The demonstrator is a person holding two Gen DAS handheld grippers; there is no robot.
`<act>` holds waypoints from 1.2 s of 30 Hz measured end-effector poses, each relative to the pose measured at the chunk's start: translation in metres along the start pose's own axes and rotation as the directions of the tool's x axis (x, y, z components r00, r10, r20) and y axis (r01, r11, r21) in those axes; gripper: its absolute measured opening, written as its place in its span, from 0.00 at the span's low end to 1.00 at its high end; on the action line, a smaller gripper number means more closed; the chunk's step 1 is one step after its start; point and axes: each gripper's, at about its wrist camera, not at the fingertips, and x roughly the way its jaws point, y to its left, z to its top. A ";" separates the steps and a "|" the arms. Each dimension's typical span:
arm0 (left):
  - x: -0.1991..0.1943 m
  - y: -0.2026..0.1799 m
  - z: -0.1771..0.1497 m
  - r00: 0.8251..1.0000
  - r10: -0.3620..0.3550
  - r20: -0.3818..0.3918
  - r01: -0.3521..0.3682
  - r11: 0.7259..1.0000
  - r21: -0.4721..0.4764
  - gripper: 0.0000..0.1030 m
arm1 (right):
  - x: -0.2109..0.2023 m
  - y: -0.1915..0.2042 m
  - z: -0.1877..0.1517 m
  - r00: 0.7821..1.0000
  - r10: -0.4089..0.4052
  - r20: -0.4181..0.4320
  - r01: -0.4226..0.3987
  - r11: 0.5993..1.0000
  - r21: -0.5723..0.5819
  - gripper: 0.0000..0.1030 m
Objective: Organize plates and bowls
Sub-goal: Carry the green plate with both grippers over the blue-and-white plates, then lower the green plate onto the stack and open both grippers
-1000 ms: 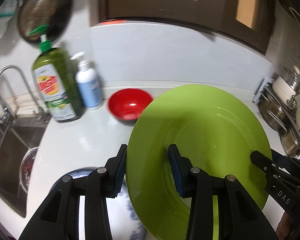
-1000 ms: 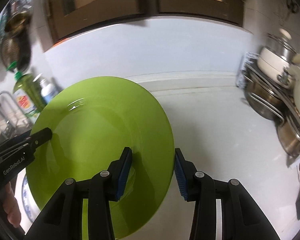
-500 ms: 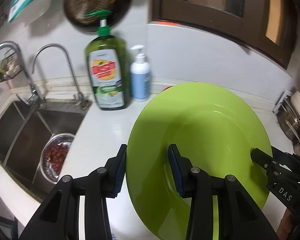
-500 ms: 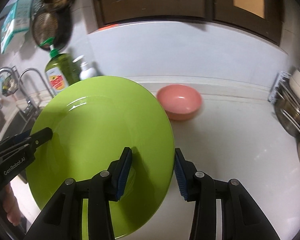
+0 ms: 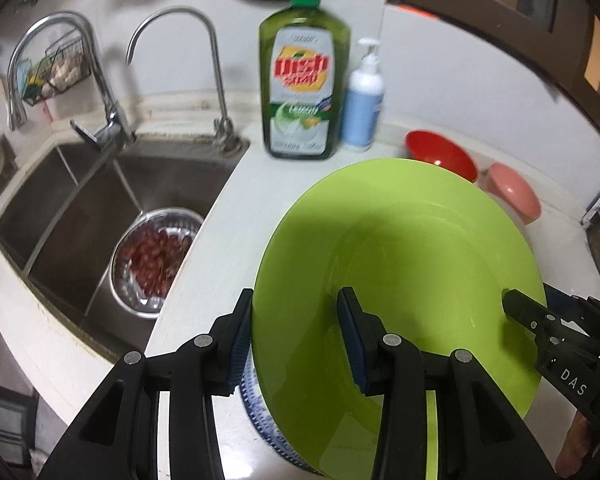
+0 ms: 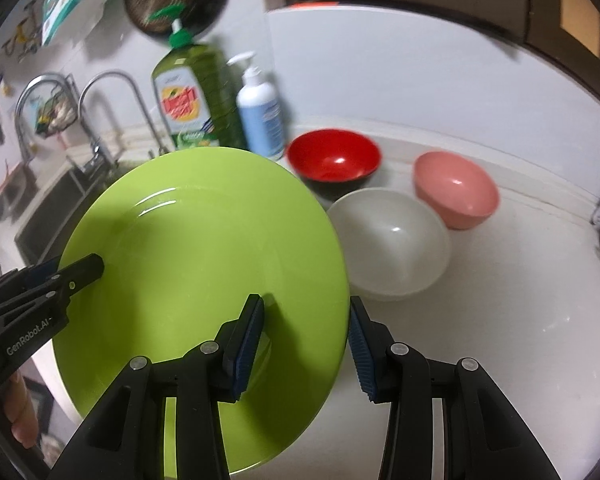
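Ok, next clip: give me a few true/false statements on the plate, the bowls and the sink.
1. Both grippers hold the green plate by opposite rims. True: left gripper, right gripper.
2. The red bowl sits inside the white bowl. False: they stand apart, side by side on the counter.
3. The sink is empty. False: a metal bowl of red fruit sits in it.
4. A pink bowl stands upright on the counter. True.
5. A blue-patterned dish shows under the plate. True.
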 end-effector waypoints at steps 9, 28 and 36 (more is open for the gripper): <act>0.028 0.014 -0.025 0.995 0.015 -0.103 -0.018 1.000 -0.025 0.40 | 0.027 0.017 -0.014 0.996 0.015 -0.091 -0.018 0.999 -0.033 0.42; 0.061 0.022 -0.043 0.980 0.024 -0.199 -0.033 0.999 -0.043 0.41 | 0.067 0.027 -0.037 0.974 0.006 -0.228 -0.021 0.998 -0.062 0.42; 0.066 0.021 -0.045 0.977 0.003 -0.212 -0.009 1.000 -0.028 0.48 | 0.070 0.032 -0.039 0.973 -0.015 -0.229 -0.008 0.995 -0.097 0.44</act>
